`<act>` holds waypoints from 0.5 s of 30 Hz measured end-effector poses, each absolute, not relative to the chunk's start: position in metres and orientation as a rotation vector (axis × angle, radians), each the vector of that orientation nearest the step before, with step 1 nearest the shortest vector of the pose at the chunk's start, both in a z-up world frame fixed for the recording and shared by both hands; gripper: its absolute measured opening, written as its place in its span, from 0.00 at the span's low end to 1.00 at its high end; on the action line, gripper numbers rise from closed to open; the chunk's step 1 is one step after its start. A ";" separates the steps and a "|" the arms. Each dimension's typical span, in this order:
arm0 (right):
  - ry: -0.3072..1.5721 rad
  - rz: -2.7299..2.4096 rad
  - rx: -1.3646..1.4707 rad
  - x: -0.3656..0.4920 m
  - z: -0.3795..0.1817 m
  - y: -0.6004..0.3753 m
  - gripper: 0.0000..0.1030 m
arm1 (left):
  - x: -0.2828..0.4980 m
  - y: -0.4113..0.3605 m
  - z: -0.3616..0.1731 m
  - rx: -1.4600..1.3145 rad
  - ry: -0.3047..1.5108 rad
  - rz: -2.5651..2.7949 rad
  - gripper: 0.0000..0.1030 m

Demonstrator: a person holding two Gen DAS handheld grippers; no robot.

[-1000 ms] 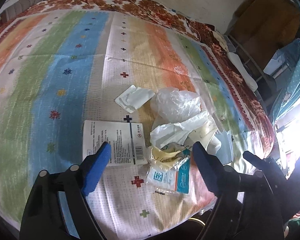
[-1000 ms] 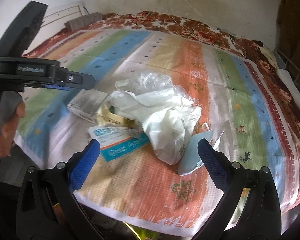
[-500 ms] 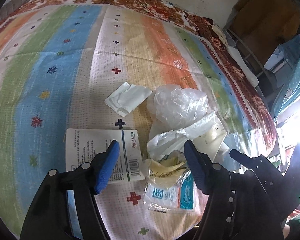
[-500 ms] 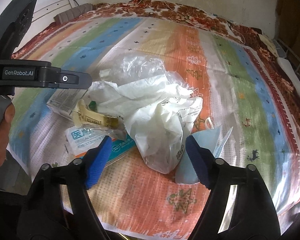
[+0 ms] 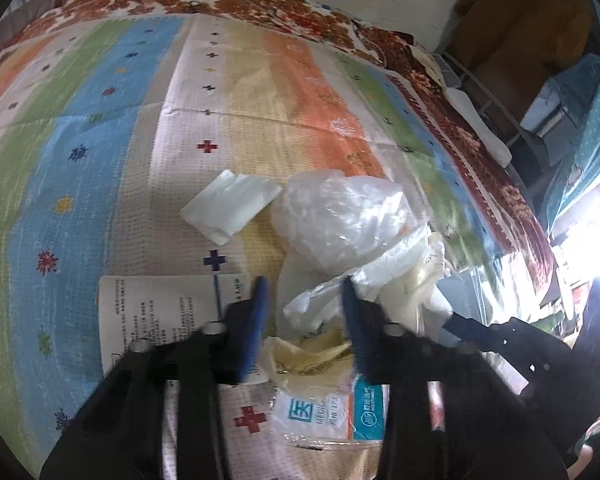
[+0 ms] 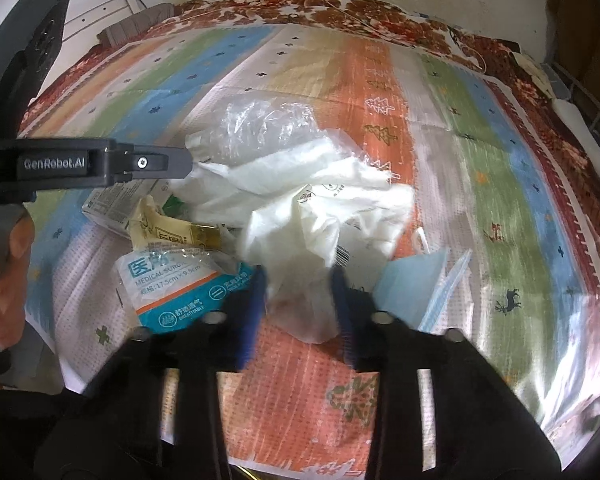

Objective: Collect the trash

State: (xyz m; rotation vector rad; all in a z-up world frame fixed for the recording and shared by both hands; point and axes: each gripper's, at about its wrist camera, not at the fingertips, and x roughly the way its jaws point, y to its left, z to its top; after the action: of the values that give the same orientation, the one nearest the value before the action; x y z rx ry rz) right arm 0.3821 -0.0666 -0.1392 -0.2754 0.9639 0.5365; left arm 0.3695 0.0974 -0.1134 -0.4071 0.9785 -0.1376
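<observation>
A heap of trash lies on the striped bedcover [image 5: 100, 128]. It holds a crumpled white plastic bag [image 6: 300, 208], a clear bag [image 5: 340, 216], a yellow wrapper [image 5: 308, 352] and a mask packet [image 6: 172, 284]. My left gripper [image 5: 304, 312] is closing. The yellow wrapper and an edge of the white bag [image 5: 324, 300] sit between its blue pads, with a gap still showing at the left pad. My right gripper [image 6: 298, 300] is closing too, and its pads touch both sides of the white bag's lower lobe.
A printed white box [image 5: 160, 312] and a folded white packet [image 5: 232, 208] lie left of the heap. A blue face mask [image 6: 416, 284] lies to its right. A hand [image 6: 8, 280] holds the left gripper's black housing [image 6: 80, 164]. Shelving [image 5: 540, 120] stands beyond the bed's right edge.
Both grippers came down toward the heap and their jaws narrowed from wide open to a small gap. The right pads now flank the white bag and the left pads the yellow wrapper.
</observation>
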 end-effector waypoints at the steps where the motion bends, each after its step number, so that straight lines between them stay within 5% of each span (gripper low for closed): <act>1: 0.965 0.535 -0.267 0.383 -0.138 -0.068 0.19 | 0.370 0.095 -0.112 -0.401 0.977 -0.142 0.12; 2: 0.966 0.535 -0.260 0.384 -0.137 -0.069 0.17 | 0.369 0.094 -0.109 -0.399 0.976 -0.151 0.03; 7: 0.980 0.546 -0.211 0.385 -0.132 -0.076 0.00 | 0.365 0.089 -0.097 -0.388 0.948 -0.185 0.01; 15: 0.984 0.567 -0.237 0.376 -0.129 -0.071 0.00 | 0.367 0.090 -0.100 -0.416 0.965 -0.180 0.03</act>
State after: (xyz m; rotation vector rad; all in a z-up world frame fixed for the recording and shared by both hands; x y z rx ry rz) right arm 0.3762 -0.0712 -0.1290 -0.2367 0.9840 0.5668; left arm 0.3668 0.0901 -0.0996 -0.4163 0.9651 -0.1803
